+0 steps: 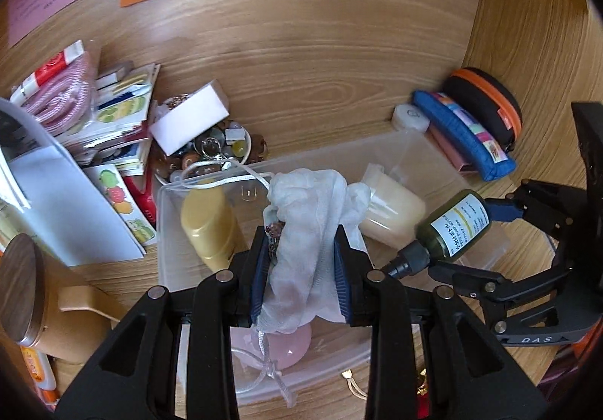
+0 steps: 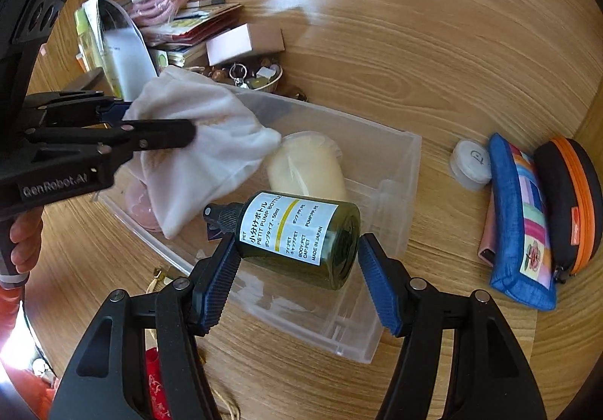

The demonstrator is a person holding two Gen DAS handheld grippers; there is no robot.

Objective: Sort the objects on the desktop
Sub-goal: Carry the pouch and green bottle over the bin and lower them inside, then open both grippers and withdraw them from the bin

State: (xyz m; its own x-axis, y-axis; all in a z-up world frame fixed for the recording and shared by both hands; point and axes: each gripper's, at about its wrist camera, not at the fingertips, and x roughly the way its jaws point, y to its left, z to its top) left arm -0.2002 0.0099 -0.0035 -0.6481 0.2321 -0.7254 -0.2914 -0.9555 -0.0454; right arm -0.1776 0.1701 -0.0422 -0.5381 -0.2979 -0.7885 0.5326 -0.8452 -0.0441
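My left gripper (image 1: pixel 301 250) is shut on a white gauze pouch (image 1: pixel 312 224) with a drawstring and holds it over the clear plastic bin (image 1: pixel 444 156). The pouch also shows in the right wrist view (image 2: pixel 196 141). My right gripper (image 2: pixel 297 261) holds a dark green pump bottle (image 2: pixel 301 235) on its side over the bin (image 2: pixel 395 171); both pads touch it. The bottle also shows in the left wrist view (image 1: pixel 452 231). In the bin lie a cream jar (image 1: pixel 392 213), a mustard-yellow bottle (image 1: pixel 209 224) and a pink round object (image 1: pixel 290 348).
A pile of packets and cards (image 1: pixel 113 111), a white box (image 1: pixel 188 118) and a bowl of trinkets (image 1: pixel 218 148) sit at the back left. A blue pouch (image 2: pixel 524 216), an orange-black case (image 2: pixel 573 197) and a small white jar (image 2: pixel 471 164) lie to the right.
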